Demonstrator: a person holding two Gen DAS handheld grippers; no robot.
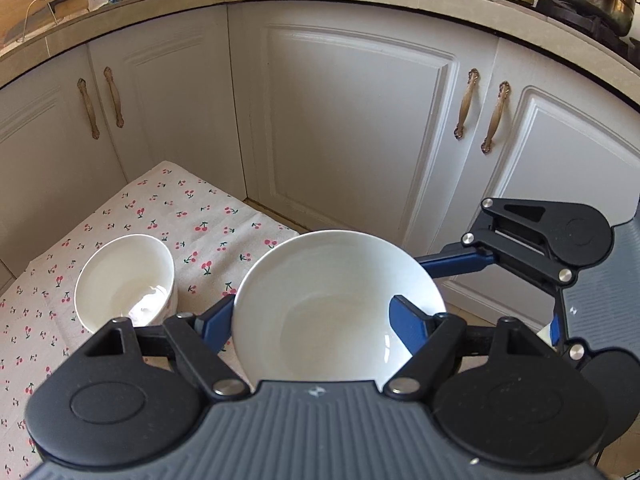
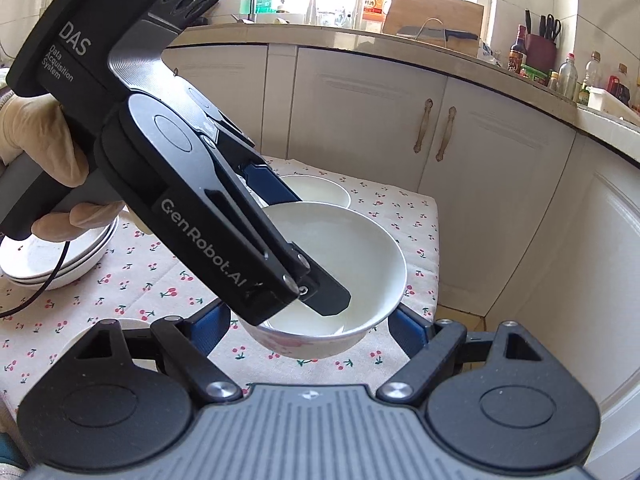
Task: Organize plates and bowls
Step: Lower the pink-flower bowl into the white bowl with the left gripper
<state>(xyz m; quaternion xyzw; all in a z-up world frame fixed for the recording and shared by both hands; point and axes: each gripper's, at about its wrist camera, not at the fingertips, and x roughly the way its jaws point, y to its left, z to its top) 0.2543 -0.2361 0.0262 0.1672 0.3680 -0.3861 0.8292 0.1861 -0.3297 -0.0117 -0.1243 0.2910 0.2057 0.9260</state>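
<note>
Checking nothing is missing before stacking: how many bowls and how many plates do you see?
Bowls: 2 (held bowl, resting bowl)
Plates: 3, it seems, in one stack partly hidden by a hand
Total: 5, not counting a half-hidden white rim of unclear kind

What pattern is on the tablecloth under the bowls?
The white tablecloth has small red cherries with green stems, clearest in the left wrist view.

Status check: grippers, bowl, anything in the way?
Left gripper shut on white bowl, lifted off cherry-print cloth. Right gripper open, under it. Second bowl beside; path clear.
</note>
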